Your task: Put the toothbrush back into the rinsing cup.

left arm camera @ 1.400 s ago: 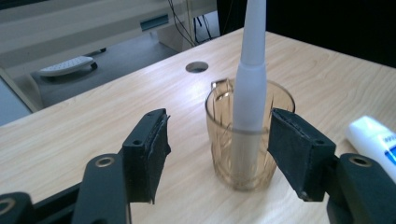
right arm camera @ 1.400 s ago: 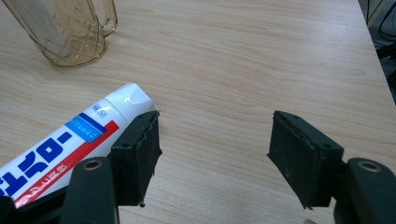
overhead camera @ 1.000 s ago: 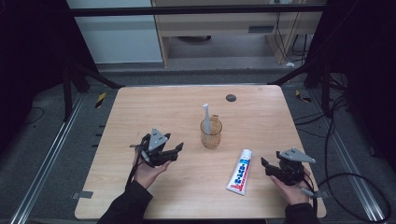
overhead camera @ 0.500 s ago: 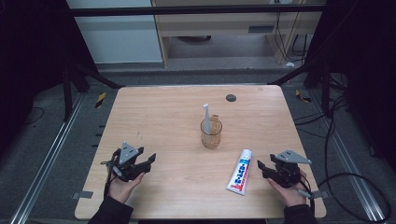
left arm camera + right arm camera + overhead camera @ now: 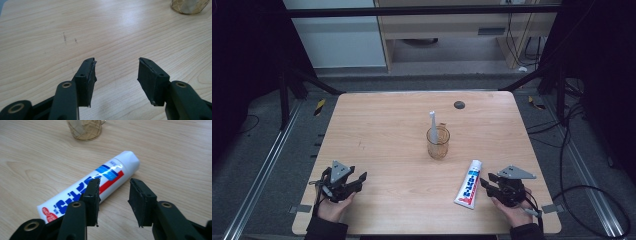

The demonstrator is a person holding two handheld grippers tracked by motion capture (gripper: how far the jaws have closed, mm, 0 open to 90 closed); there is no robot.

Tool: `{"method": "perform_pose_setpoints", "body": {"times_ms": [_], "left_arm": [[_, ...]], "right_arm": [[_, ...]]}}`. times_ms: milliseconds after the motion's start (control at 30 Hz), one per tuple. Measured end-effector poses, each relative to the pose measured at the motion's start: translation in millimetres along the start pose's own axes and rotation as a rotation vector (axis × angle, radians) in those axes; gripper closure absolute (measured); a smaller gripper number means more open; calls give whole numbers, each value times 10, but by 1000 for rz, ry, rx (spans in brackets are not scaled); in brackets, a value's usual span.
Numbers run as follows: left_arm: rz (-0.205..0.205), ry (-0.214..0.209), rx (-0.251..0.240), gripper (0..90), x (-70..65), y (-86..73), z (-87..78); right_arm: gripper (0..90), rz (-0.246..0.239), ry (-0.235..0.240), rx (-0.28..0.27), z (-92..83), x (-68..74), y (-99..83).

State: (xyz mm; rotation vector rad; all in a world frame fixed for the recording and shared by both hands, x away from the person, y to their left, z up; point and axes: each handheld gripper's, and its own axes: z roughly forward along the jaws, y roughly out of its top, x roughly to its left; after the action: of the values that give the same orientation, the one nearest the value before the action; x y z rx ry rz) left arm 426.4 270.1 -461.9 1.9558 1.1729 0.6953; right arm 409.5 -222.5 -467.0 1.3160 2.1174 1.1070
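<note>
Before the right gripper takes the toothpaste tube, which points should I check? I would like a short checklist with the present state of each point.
1. Right gripper free to grip: ok. Its jaws have just been closing, but nothing is between them.
2. Toothpaste tube between the jaws: not ok. It lies flat just beyond the tips, crossing behind the left jaw.
3. Room around the tube: ok. The glass cup with the toothbrush stands apart from it.
4. Left gripper out of the way: ok. It sits at the table's near left corner, open, holding nothing; its jaws have also been closing a little.
5. Tube cap tight: cannot tell.
</note>
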Motion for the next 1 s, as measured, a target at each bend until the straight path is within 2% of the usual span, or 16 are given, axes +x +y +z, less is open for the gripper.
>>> {"method": "perform_pose_setpoints", "body": {"times_ms": [100,233,300,600,767,1000], "left_arm": [[-7,9,1,470,24,-12,2],[-18,23,-1,472,55,-26,0],[-25,30,1,474,71,-30,-2],[-27,45,10,475,93,-33,10],[-24,45,15,476,94,-34,20],[-18,46,21,473,86,-35,39]], "right_arm": [[679,-4,28,8,10,70,17],[718,-8,38,13,30,97,34],[767,-7,56,21,46,126,50],[892,-22,95,34,102,211,81],[900,-33,129,43,174,303,105],[900,-45,152,64,284,404,110]]}}
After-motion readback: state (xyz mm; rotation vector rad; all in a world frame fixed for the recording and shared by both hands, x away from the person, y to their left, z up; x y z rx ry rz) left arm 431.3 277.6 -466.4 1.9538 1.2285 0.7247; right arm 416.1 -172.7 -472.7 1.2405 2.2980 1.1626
